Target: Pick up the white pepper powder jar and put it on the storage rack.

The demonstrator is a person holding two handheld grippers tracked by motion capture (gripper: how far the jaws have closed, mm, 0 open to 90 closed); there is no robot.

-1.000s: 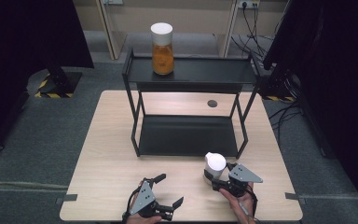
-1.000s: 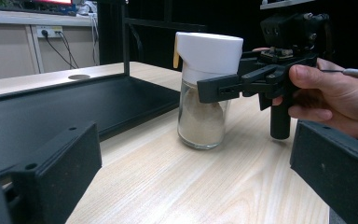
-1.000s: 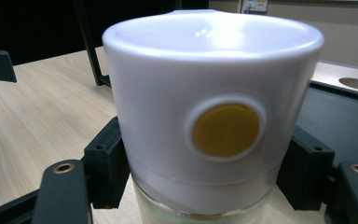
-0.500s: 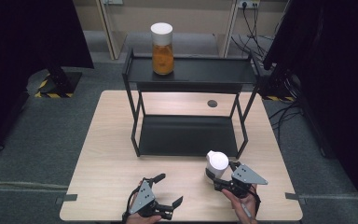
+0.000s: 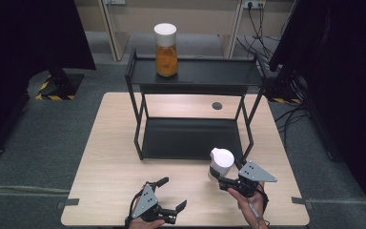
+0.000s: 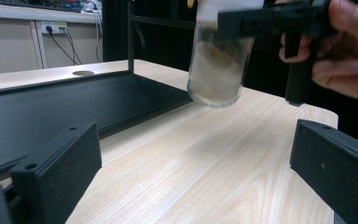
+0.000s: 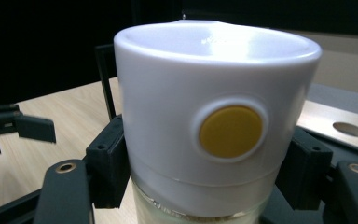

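My right gripper point(image 5: 226, 182) was clamped on a white-lidded jar point(image 5: 220, 164), one jaw to each side just under the lid, and the left gripper view showed the jar's base clear of the table point(image 5: 109, 157). The grip sat high on the glass, I judged, so the base would be free to set down flat. In the right gripper view the lid point(image 7: 216, 112) faced me with its yellow button point(image 7: 230, 131) forward, so the jar stood nearly upright with a slight lean. It held a pale powder.

My left gripper point(image 5: 167, 196) rested near the table's front edge with its jaws spread wide and nothing between them, well apart from the jar, likely parked out of the way.

Just beyond the jar lay the front rim of the black rack point(image 5: 193, 138). Its lower shelf was bare, open room for the jar, though the front right post stood close to my right gripper. On the upper shelf stood an orange-filled jar point(image 5: 166, 50) toward the left, leaving the right part free.
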